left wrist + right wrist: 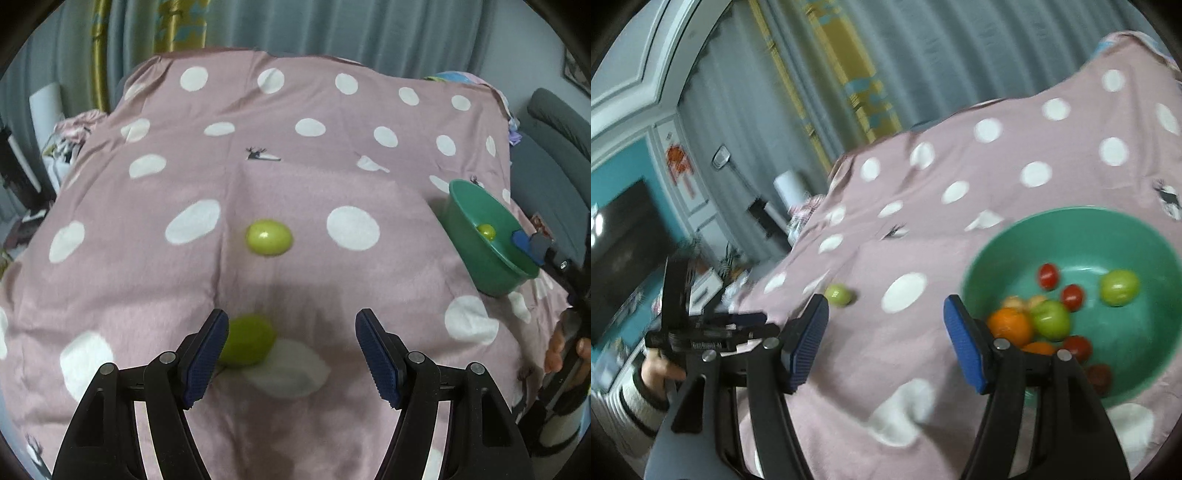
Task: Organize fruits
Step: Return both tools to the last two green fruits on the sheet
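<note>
Two green fruits lie on the pink dotted cloth [295, 184]. One green fruit [269, 237] is at the middle of the left wrist view. The other green fruit [248, 341] lies just inside my left gripper's left finger. My left gripper [291, 332] is open and empty above it. A green bowl [1115, 236] holds several fruits: green ones [1051, 319], oranges [1010, 325] and small red ones [1049, 276]. My right gripper [884, 314] is open and empty, left of the bowl. The bowl [476, 229] also shows at the right of the left wrist view.
A green fruit [839, 294] lies on the cloth beyond my right gripper's left finger. The left gripper's body and the hand holding it show at the left of the right wrist view. Curtains hang behind the table. A grey chair [546, 147] stands at the right.
</note>
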`<state>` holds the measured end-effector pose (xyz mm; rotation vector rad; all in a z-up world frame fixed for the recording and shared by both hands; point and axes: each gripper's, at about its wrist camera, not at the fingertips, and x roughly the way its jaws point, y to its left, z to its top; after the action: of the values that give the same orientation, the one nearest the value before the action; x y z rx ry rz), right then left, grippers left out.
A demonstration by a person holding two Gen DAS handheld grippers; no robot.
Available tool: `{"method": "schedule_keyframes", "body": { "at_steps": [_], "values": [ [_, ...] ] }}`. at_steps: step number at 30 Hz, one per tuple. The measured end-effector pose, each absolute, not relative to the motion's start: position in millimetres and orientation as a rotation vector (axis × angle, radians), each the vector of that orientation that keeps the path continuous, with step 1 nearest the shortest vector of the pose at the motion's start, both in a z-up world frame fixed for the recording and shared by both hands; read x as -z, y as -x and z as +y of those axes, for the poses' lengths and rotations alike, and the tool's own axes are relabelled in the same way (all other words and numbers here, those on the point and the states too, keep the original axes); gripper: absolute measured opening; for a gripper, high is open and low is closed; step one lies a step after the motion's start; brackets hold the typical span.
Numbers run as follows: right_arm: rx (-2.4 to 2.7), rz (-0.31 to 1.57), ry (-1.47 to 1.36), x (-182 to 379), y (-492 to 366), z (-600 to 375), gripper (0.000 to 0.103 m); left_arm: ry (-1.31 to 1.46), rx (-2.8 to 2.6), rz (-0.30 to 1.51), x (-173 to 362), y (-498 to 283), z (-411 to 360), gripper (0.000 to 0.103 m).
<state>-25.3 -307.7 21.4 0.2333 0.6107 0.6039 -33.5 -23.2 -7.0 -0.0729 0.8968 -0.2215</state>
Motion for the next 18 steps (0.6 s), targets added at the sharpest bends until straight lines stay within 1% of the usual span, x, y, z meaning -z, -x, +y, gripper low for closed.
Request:
{"method": "schedule_keyframes", "body": {
  "at_steps": [6,16,18],
  "values": [
    [-0.666,0.663,-0.144,-11,26,-275,0.066,0.042,0.276,0.908,15,45,-24,0.071],
    [-0.664,0.715,-0.129,2,18,-267,0.066,0.023,0.276,0.976,34,19,-20,0.071],
    [-0.659,0.720,-0.133,4,17,-268,0.066,0.040,0.287,0.986,37,16,-18,0.070]
  ]
}}
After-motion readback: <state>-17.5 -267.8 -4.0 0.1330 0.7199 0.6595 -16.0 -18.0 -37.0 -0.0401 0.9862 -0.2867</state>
